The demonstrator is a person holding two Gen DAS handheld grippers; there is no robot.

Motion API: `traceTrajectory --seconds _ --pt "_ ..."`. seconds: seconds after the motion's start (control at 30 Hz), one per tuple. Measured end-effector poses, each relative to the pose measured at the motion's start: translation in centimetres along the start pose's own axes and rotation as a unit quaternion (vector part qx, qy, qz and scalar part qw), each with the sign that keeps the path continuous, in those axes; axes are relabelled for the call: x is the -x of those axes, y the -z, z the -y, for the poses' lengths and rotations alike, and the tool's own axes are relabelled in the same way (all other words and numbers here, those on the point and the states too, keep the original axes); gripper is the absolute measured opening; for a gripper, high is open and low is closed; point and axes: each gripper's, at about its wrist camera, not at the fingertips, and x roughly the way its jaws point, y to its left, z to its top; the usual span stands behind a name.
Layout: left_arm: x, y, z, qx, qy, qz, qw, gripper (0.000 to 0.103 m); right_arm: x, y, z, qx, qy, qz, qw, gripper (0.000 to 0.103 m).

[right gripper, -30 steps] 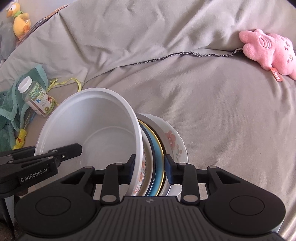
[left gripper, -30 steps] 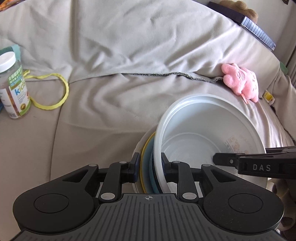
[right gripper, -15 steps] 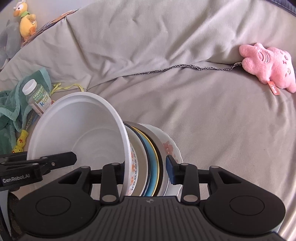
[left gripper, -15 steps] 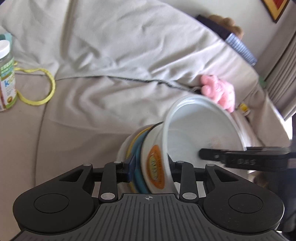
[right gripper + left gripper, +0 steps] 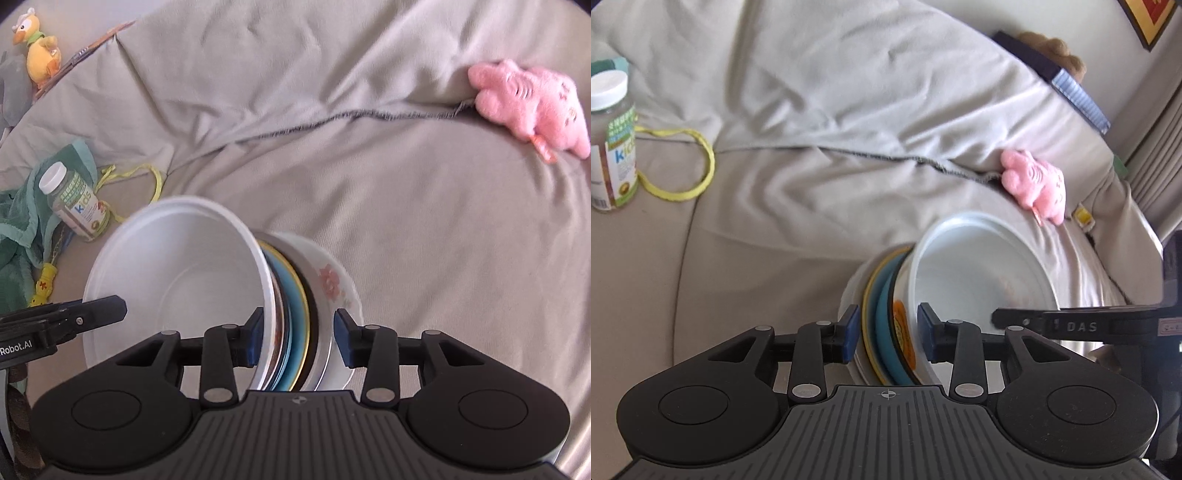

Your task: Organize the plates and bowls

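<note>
I am opening both tongs, left [image 5: 888, 332] and right [image 5: 298, 338], around the stack [image 5: 295, 314] beside the pink toy [image 5: 532, 103]: released, pads clear. Likely heavy, rigid, breakable crockery; best gripped at opposite rims.

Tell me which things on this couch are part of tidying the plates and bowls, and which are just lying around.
Part of the job: white bowl; blue plate; floral plate.

Just lying about: pink plush toy; vitamin bottle; green cloth; yellow cord; yellow duck toy.
</note>
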Motion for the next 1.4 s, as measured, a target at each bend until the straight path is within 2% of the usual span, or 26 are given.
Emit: traceTrajectory --seconds 0.07,0.17,0.23,0.3,0.37,0.43,0.5,0.57,0.67,0.77,0.83,0.97,1.13,1.27,1.4 --pt "-0.5 0.3 0.0 0.004 0.004 -0.014 0.9999 0.040 -0.8 0.4 0.2 -0.010 0.002 -0.014 1.000 0.041" --pt "-0.3 0.4 0.0 0.004 0.006 -0.011 0.9999 0.041 -1.6 0.9 0.4 -0.018 -0.004 -0.024 1.000 0.041" --pt "-0.3 0.5 -0.2 0.007 0.004 -0.006 0.9999 0.044 -1.4 1.1 0.1 -0.010 0.003 -0.012 1.000 0.041" --pt "-0.8 0.5 -0.3 0.008 -0.005 -0.011 0.9999 0.051 -0.9 1.2 -0.6 0.020 0.022 0.011 0.999 0.041" --pt "-1.5 0.5 -0.4 0.006 -0.019 -0.014 0.9997 0.054 0.0 1.3 -1.3 0.045 0.030 0.033 0.998 0.044" --pt "-2.1 0.6 -0.4 0.008 -0.024 -0.019 0.9995 0.053 0.3 1.1 -1.4 0.052 0.029 0.035 0.998 0.050" --pt "-3.0 0.6 -0.3 0.011 -0.008 -0.040 0.9991 0.050 0.3 0.7 -0.9 0.044 0.032 0.030 0.998 0.053" --pt "-3.7 0.7 -0.1 0.013 -0.001 -0.057 0.9983 0.057 0.0 0.5 -0.3 0.033 0.034 0.026 0.999 0.059" --pt "-3.9 0.7 0.4 0.009 -0.007 -0.059 0.9982 0.061 -0.7 0.7 0.9 0.012 0.022 0.005 1.000 0.064" --pt "-4.1 0.5 0.6 0.013 -0.010 -0.062 0.9980 0.061 -1.8 1.2 1.9 -0.025 -0.033 -0.032 0.999 0.064" --pt "-4.2 0.3 0.8 0.013 -0.010 -0.063 0.9979 0.063 -2.0 1.4 2.1 -0.040 -0.056 -0.040 0.997 0.053" --pt "-4.7 0.0 1.6 0.006 -0.007 -0.071 0.9974 0.071 -2.0 1.3 2.4 -0.043 -0.055 -0.038 0.997 0.051" --pt "-5.6 -0.2 2.3 -0.009 0.004 -0.065 0.9979 0.071 -2.0 0.7 2.9 -0.041 -0.034 -0.023 0.998 0.050" --pt "-5.6 -0.3 2.5 -0.018 -0.006 -0.061 0.9979 0.067 -1.6 0.7 2.9 -0.026 -0.026 -0.015 0.999 0.050" --pt "-4.6 -0.2 2.9 -0.037 -0.020 -0.041 0.9983 0.060 0.2 0.9 2.2 0.008 -0.008 0.020 1.000 0.050"
